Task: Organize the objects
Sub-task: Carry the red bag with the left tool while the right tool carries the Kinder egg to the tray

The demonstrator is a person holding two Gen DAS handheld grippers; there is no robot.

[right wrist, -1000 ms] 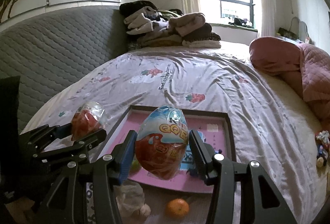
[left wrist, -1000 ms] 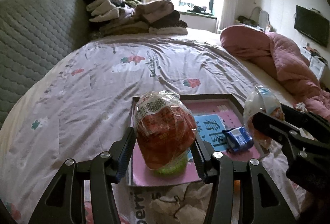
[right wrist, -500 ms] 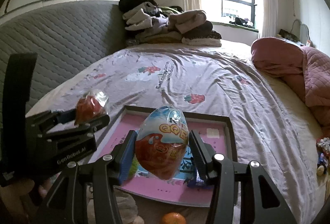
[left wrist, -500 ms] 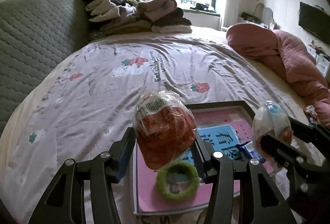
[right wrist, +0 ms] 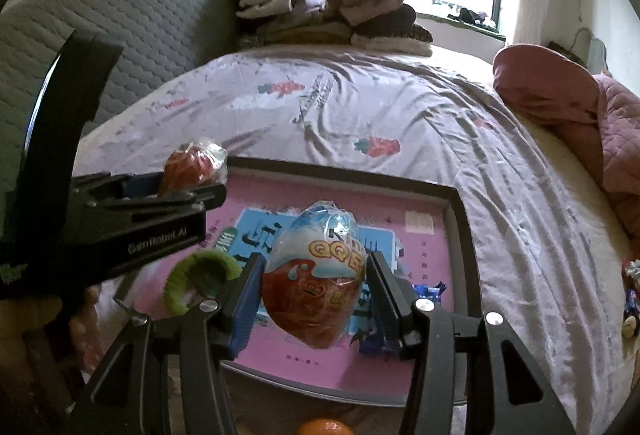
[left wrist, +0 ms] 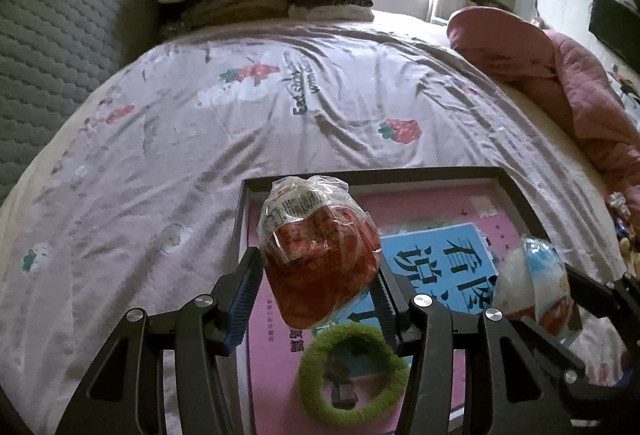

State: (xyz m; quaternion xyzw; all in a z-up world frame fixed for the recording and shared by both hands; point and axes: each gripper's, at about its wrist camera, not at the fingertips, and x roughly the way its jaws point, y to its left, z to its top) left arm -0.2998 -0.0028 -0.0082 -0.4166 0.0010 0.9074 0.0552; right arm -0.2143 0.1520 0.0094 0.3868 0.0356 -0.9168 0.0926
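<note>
Left gripper (left wrist: pixel 318 299) jaws clamp a red snack bag (left wrist: pixel 318 267), right gripper (right wrist: pixel 314 299) jaws an egg-shaped packet (right wrist: pixel 316 283), both above the tray (right wrist: pixel 464 231), seemingly to drop in

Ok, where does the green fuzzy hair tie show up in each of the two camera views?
Left wrist view: the green hair tie lies bottom centre on the pink tray, just below the packet held in the left hand-held gripper.
Right wrist view: the green hair tie sits lower left, partly hidden behind the right hand-held gripper's left finger.
Shared landmark: the blue sheet with Chinese characters beside it.
</note>
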